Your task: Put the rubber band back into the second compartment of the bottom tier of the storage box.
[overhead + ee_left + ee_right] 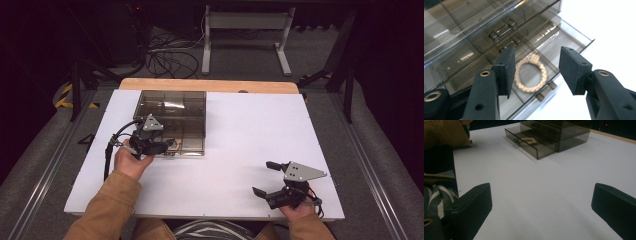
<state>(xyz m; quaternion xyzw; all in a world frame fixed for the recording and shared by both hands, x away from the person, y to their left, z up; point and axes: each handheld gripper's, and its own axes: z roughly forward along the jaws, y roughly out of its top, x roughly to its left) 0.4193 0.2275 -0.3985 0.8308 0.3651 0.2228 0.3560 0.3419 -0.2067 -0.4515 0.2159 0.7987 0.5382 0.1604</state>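
While your left gripper (535, 67) hangs over the pulled-out bottom drawer (574, 40), its jaws stand apart with nothing pressed between them; the pads (507, 68) touch no object. Directly below and between them lies the braided ring (531, 73), a pale cord loop resting flat on the drawer floor, near the drawer's front wall and its handle (546, 91); it is free of the gripper. Behind the drawer rises the smoked plastic drawer cabinet (172, 107), with two closed drawers stacked above the open one; it stands on the white table (240, 130), toward the left rear. Your right gripper (262, 177) rests well apart at the near right edge, jaws spread wide and empty, aimed across bare tabletop toward the cabinet.
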